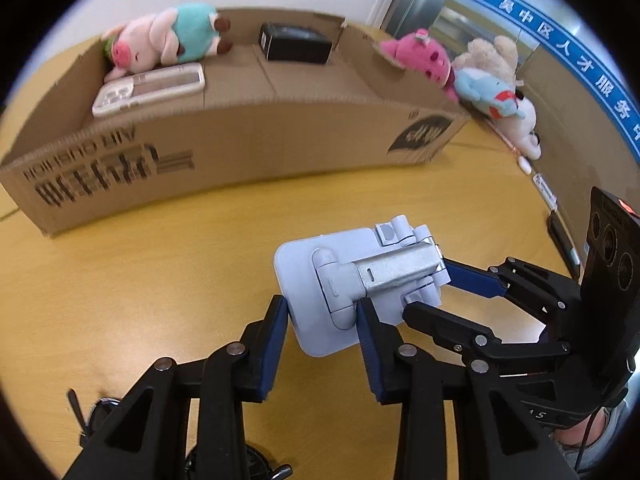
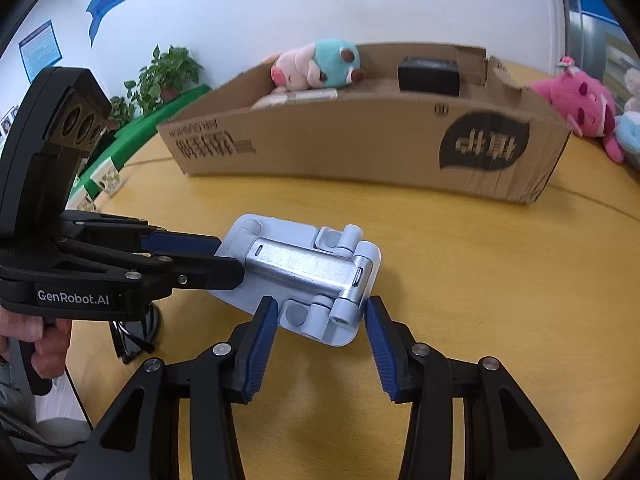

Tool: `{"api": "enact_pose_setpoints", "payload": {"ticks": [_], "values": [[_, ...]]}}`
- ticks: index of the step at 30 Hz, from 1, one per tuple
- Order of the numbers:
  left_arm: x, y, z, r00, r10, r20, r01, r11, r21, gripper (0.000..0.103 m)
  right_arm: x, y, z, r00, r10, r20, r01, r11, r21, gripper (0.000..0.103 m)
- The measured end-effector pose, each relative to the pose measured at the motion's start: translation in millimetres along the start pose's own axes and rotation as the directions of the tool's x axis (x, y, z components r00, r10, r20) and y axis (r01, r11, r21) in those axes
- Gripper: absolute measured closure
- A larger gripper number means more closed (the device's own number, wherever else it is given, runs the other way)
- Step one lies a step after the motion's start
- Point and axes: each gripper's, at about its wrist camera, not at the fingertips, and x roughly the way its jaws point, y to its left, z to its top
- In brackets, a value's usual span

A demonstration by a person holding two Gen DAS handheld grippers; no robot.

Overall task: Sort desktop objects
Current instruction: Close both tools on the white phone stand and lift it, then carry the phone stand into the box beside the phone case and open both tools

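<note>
A pale blue folding phone stand [image 1: 340, 276] with a silver arm sits tilted over the yellow wooden table [image 1: 120, 280], held from two sides. In the left wrist view my left gripper [image 1: 320, 306] has its blue pads pressed against the stand's flat base plate. From the right, my right gripper [image 1: 426, 289] clamps the hinge end. The right wrist view shows the stand [image 2: 304, 276] between the pads of my right gripper [image 2: 320, 304], while my left gripper [image 2: 230, 258] pinches the plate's left edge.
A long open cardboard box [image 1: 240, 140] lies behind, holding a pig plush [image 1: 160, 40], a white device [image 1: 148, 88] and a black box [image 1: 296, 44]. Pink [image 1: 420, 56] and beige plush toys [image 1: 492, 72] sit past its right end. A dark object [image 2: 132, 340] lies near the table edge.
</note>
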Motion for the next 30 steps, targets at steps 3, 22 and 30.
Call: {"api": "enact_pose_setpoints", "payload": {"ticks": [3, 22, 30], "values": [[-16, -5, 16, 0.998, -0.002, 0.055, 0.001, 1.0, 0.024, 0.069, -16, 3, 16, 0.998, -0.02, 0.057, 0.021, 1.0, -0.014, 0.059], [-102, 33, 143, 0.944, 0.08, 0.319, -0.096, 0.995, 0.035, 0.069, -44, 29, 174, 0.951, -0.009, 0.308, 0.043, 0.994, -0.103, 0.059], [-81, 93, 165, 0.961, 0.143, 0.238, -0.134, 0.99, -0.052, 0.069, 24, 41, 221, 0.973, 0.081, 0.215, -0.064, 0.994, -0.084, 0.059]]}}
